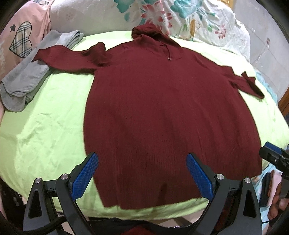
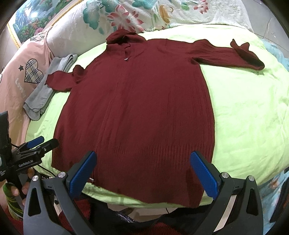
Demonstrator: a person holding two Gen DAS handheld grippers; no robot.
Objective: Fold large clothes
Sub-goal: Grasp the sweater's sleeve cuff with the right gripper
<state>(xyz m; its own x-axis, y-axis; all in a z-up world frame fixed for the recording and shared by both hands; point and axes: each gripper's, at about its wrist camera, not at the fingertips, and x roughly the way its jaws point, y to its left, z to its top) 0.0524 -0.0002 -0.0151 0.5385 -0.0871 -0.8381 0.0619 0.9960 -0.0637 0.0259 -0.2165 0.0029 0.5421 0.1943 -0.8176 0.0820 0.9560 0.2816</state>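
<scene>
**anon1:** Left wrist view, going left to right: far off to the left of the left gripper (image 1: 142, 173) there's a pink cloth with a plaid heart (image 1: 21, 41), then a folded grey garment (image 1: 27, 72) lying just beside it on the lime-green sheet (image 1: 47, 126). The maroon hooded sweater (image 1: 162, 108) is spread flat straight ahead of the gripper, hood (image 1: 144, 31) at the far end against the floral blanket (image 1: 180, 16). One sleeve reaches left and its cuff overlaps the grey garment. Hem lies right between the blue finger pads (image 1: 86, 175), which stand wide apart with nothing clamped.

**anon2:** And the other one?

**anon1:** Right wrist view, same sweater (image 2: 140, 112) dead ahead of the right gripper (image 2: 144, 173). Left of it you see the left gripper (image 2: 38, 142) poking in at the sweater's near left corner, held by a hand (image 2: 19, 188). Then the hem under the right gripper's pads (image 2: 204, 175), also spread wide, gripping nothing. Further right, the other sleeve (image 2: 234, 54) stretches out over the sheet (image 2: 243, 117), cuff a bit rumpled.

**anon2:** Touching the fabric?

**anon1:** Can't tell from either view.
</scene>
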